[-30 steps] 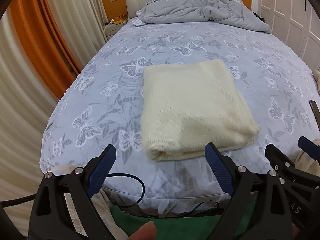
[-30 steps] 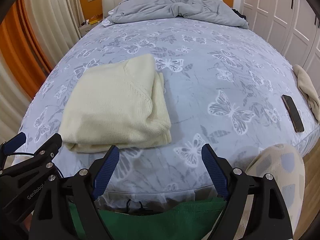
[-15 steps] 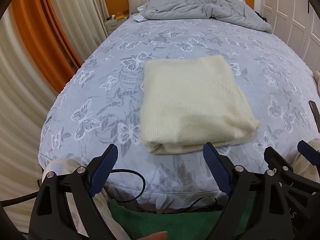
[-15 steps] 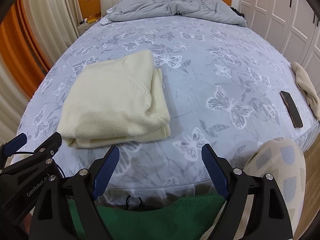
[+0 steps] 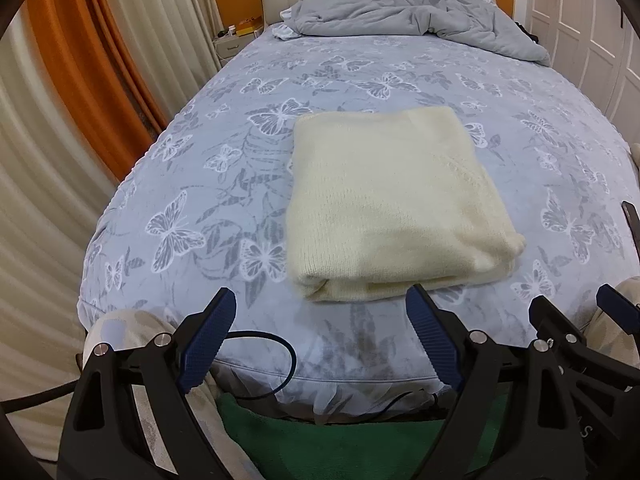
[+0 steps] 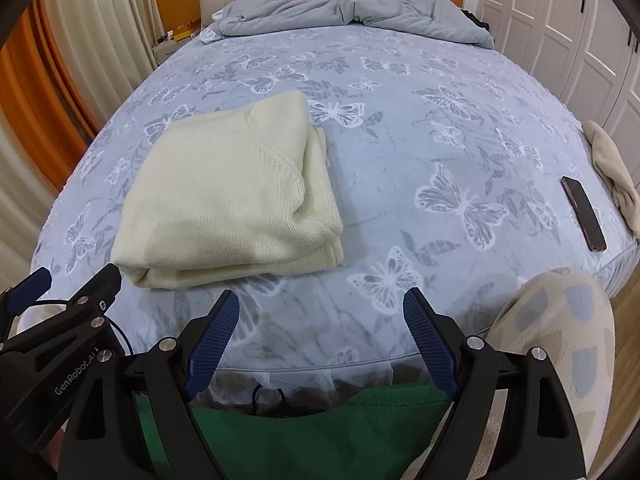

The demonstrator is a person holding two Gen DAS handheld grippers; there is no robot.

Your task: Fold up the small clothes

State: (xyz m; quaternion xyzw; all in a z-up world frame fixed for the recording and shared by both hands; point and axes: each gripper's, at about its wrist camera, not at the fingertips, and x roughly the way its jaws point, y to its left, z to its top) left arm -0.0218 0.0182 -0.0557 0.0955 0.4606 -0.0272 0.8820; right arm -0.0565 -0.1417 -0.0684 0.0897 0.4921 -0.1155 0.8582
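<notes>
Now both the left claw (image 5: 320,316) and right claw (image 6: 322,316) gape empty near the folded cream sweater (image 5: 394,204)

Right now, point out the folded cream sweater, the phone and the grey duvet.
folded cream sweater (image 5: 392,204): left wrist view, middle of its top layer.
phone (image 6: 583,213): right wrist view, centre of its dark screen.
grey duvet (image 6: 348,10): right wrist view, crumpled middle.

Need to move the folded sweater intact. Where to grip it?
Take the sweater at its near edge, coming in low from the bed's foot. The layers stack into a thick rounded fold there, so one pinch probably catches them all; the right side shows loose separate edges.
</notes>
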